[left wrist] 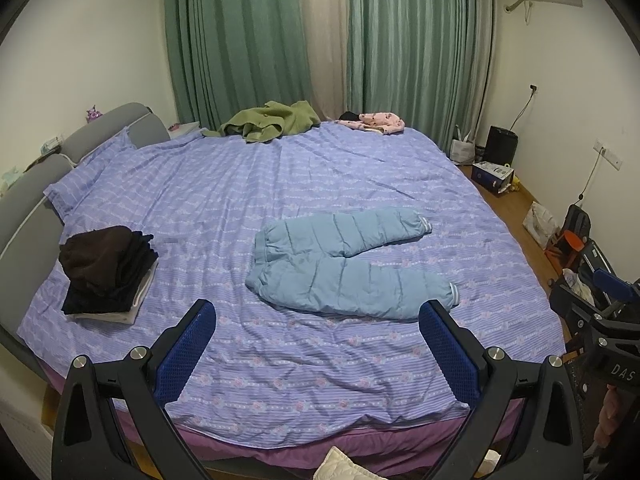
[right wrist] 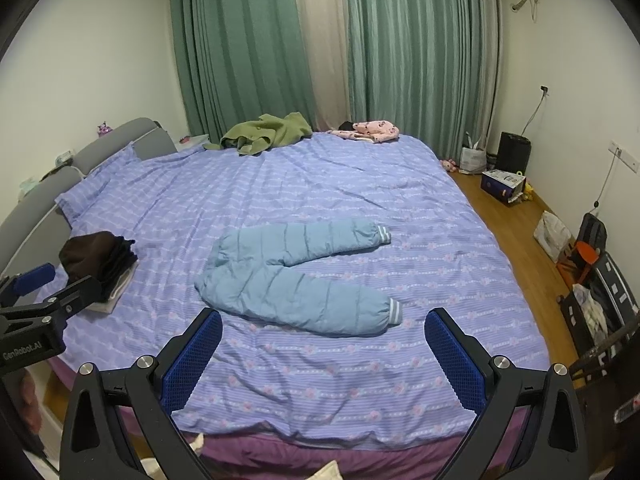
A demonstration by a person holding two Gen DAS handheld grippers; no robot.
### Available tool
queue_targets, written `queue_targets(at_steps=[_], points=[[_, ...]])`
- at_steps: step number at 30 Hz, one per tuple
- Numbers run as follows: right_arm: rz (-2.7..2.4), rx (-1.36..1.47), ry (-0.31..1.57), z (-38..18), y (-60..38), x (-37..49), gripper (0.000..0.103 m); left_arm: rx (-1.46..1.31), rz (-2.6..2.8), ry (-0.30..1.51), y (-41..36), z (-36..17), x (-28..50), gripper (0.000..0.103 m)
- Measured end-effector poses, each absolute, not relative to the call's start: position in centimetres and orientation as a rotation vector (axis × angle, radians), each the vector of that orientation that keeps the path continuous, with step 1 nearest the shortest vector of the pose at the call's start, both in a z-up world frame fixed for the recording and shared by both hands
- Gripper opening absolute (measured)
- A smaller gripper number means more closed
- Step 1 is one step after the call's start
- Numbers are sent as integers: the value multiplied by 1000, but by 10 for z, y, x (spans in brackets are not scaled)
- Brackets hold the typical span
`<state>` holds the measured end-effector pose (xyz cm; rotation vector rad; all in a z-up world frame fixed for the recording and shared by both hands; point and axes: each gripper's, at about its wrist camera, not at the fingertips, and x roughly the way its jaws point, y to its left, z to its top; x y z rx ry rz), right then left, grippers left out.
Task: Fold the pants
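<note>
Light blue padded pants lie flat on the purple bed sheet, waist to the left, both legs spread apart toward the right with striped cuffs. They also show in the right wrist view. My left gripper is open and empty, held above the bed's near edge in front of the pants. My right gripper is open and empty, also above the near edge, just short of the lower leg. Neither touches the pants.
A stack of folded dark clothes sits on the bed's left side. A green garment and a pink garment lie at the far edge. Grey headboard at left. Boxes and bags stand on the wooden floor at right.
</note>
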<state>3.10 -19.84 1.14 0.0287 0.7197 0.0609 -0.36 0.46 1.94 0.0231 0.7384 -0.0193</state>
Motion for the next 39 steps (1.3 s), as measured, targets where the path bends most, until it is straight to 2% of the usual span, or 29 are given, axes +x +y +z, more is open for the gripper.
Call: queue_targets(at_steps=[39], points=[[-13, 42, 709, 15, -161, 18, 102, 42, -114, 720, 50, 20, -3, 103]])
